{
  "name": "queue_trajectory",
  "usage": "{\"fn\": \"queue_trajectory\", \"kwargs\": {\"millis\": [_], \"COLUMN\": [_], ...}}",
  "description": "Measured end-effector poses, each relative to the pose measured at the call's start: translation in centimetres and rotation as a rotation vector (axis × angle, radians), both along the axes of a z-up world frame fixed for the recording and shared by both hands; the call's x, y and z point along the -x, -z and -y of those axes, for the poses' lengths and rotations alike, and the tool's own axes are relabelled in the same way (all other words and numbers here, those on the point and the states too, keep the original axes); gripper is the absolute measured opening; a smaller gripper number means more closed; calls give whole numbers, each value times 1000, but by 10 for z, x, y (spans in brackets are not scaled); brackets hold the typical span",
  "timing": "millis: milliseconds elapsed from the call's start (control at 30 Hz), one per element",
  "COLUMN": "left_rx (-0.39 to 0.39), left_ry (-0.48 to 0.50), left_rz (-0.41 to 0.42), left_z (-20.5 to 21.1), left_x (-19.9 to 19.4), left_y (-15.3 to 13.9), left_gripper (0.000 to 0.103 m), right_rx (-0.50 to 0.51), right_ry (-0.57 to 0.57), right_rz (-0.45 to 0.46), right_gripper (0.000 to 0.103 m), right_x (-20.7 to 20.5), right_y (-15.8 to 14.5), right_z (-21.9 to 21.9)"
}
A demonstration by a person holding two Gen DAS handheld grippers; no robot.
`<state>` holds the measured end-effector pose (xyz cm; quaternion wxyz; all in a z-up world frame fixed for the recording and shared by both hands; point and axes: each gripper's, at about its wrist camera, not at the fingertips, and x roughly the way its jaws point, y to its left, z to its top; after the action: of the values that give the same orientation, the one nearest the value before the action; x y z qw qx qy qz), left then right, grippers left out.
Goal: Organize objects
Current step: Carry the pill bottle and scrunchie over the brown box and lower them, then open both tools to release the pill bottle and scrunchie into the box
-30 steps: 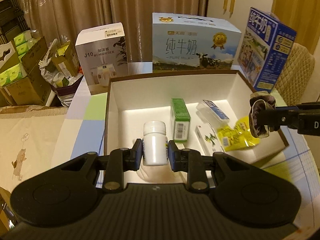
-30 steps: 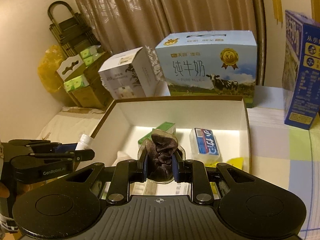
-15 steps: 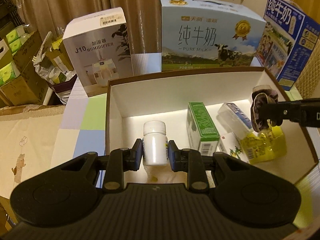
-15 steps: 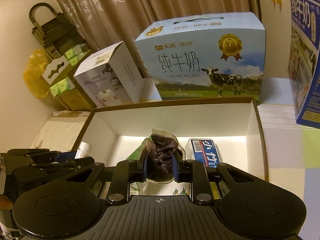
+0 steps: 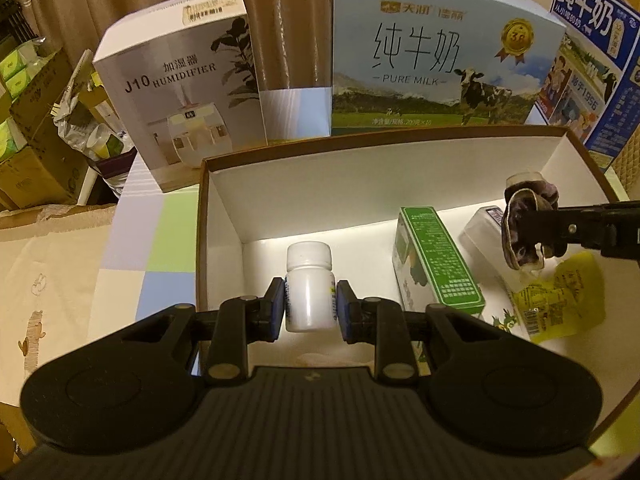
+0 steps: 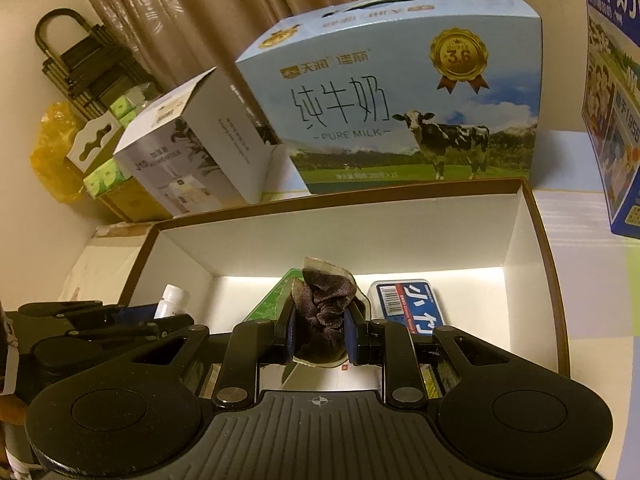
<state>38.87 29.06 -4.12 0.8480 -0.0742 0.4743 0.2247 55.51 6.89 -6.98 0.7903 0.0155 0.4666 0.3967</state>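
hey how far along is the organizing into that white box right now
Done: a green carton, a blue-labelled pack and a yellow pouch already lie in the box. In hand: the left gripper holds a white bottle; the right gripper holds a dark scrunchie. Left: releasing both.

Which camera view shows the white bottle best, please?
The left wrist view: the white bottle stands whole and upright, gripped in the left tongs. The right wrist view shows only its cap and shoulder behind those tongs.

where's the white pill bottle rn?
Left wrist view: white plastic pill bottle upright, clamped in the left gripper over the open box's left half, left of the green carton.
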Motion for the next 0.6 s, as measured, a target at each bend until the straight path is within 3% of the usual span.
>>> {"fn": "queue_trajectory", "kwargs": {"millis": [167,600], "left_rx": [11,17], "left_ry": [-4,-22], "left_rz": [-5,7], "left_z": [-4,-10], "left_x": [-4,-5], "left_y": [7,8], "left_gripper": [22,35], "right_rx": [-5,-1], "right_ry": [5,-1], "right_rz": [0,1], "right_gripper": [21,22], "right_x": [-4,-4], "right_y": [2,3], "right_z": [-1,-9]}}
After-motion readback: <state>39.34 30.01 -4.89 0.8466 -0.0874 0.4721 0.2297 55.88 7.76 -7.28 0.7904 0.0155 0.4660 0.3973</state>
